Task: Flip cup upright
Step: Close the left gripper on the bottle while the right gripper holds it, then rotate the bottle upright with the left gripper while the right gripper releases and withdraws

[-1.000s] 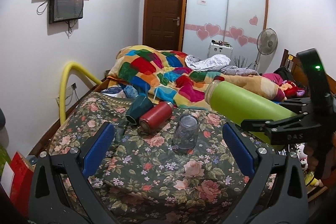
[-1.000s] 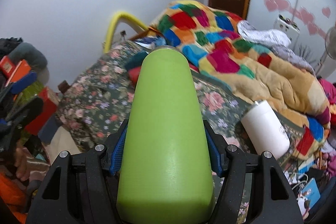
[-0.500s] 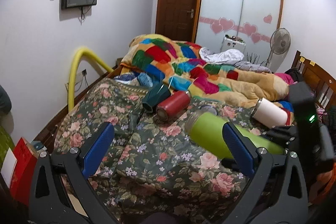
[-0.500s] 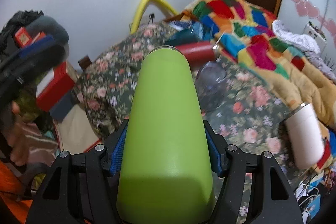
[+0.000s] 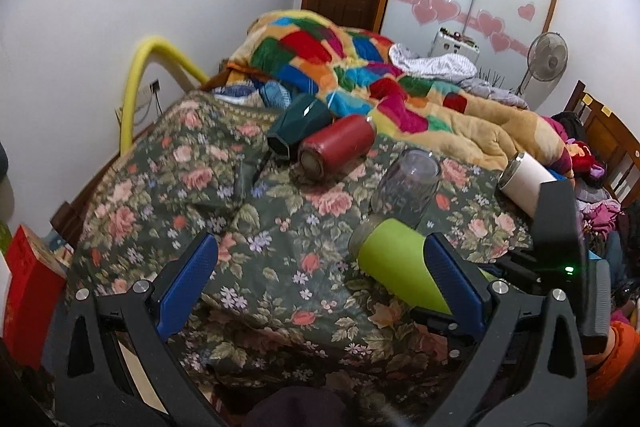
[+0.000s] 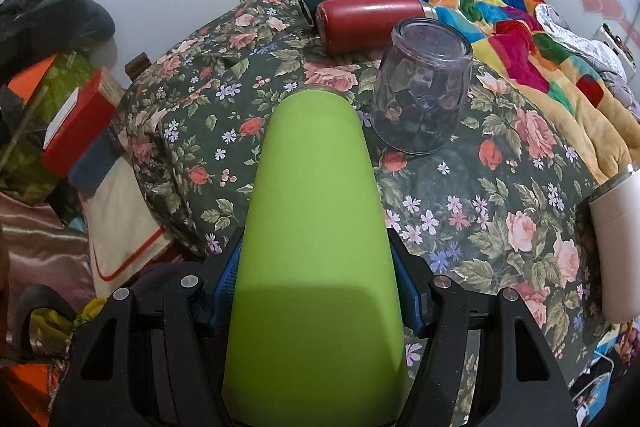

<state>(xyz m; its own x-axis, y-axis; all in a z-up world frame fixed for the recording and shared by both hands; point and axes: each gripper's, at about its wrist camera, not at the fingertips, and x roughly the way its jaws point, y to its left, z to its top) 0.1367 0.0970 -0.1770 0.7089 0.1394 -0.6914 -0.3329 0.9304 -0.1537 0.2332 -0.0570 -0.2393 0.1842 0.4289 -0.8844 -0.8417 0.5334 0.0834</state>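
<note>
Two grippers hang over a big bed. The bed has a dark flowery blanket (image 5: 280,227) spread on it, and past that lies a heap of quilt (image 5: 360,67) in many bright colours.

The green cup (image 6: 316,227) is the biggest cup here. It is long and tilted, with its far end low over the flowery blanket, just beside the glass cup. The right gripper (image 6: 316,275) has it squeezed between its two blue pads (image 6: 228,279), one on each side. From the left wrist camera the green cup (image 5: 396,267) sticks out to the left from that gripper, and I cannot tell if its end touches the blanket.

The left gripper (image 5: 320,267) is wide open. It has nothing between its blue pads (image 5: 188,283), only flowery blanket below.

A red bottle (image 5: 336,151) lies on its side near the quilt. A dark green cup (image 5: 298,127) lies right next to it, touching it. A white cup (image 5: 524,183) lies on its side at the right edge of the blanket, well apart from the others.

The glass cup (image 6: 420,87) is see-through and purple. It stands upside down on the blanket, between the red bottle and the green cup.
</note>
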